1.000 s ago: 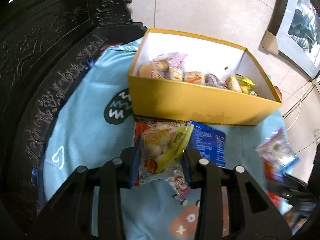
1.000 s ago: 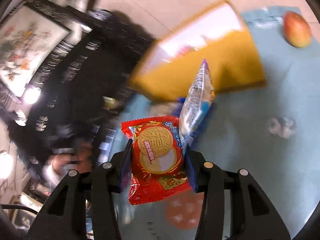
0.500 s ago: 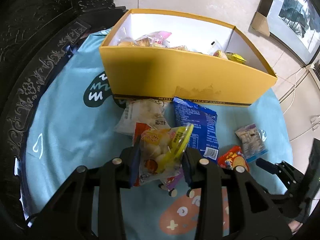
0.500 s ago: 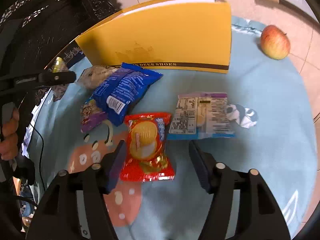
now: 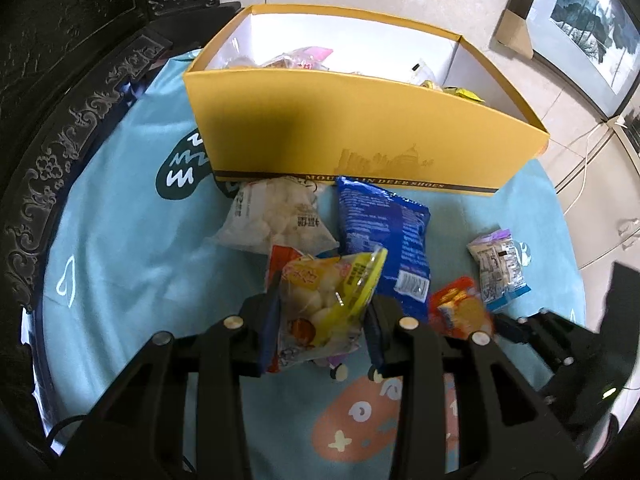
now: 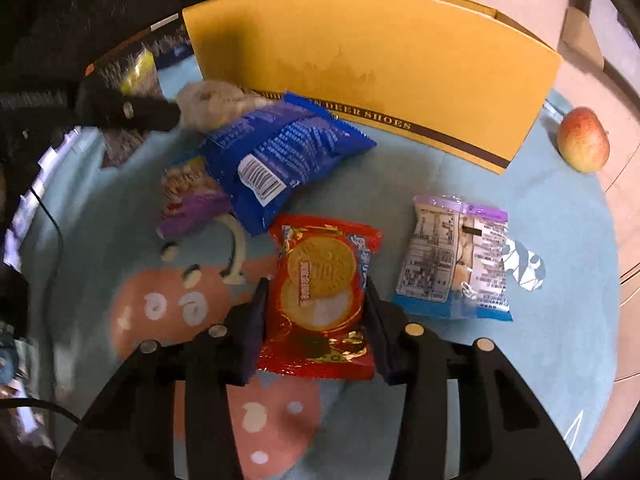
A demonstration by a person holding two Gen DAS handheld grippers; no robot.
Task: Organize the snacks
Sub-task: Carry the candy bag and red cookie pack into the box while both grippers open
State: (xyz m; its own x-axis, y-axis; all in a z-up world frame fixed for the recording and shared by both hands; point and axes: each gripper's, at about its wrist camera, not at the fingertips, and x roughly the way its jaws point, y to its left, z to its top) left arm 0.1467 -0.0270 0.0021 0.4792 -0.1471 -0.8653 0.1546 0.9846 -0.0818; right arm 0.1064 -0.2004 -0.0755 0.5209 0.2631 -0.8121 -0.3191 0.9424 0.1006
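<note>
My left gripper (image 5: 324, 312) is shut on a clear-and-yellow bag of white round snacks (image 5: 320, 300), held just above the blue cloth. In the right wrist view, my right gripper (image 6: 316, 308) has its jaws closing, and the pads press both sides of a red biscuit packet (image 6: 320, 280) lying on the cloth. This packet (image 5: 460, 312) also appears in the left wrist view. Behind stands the open yellow shoe box (image 5: 360, 136) with several snacks inside. A blue bag (image 6: 280, 152), a white puff bag (image 5: 276, 216) and a clear purple-edged packet (image 6: 456, 264) lie in front of it.
An apple (image 6: 584, 144) rests on the cloth (image 5: 120, 240) right of the box. A small purple packet (image 6: 192, 200) lies beside the blue bag. Dark carved furniture (image 5: 60, 120) rims the left side. A framed picture (image 5: 580, 20) leans at the far right.
The right gripper came down, opened and dropped the red packet and the clear packet onto the cloth, then closed on the red one again. The left gripper sank a little, still holding its bag.
</note>
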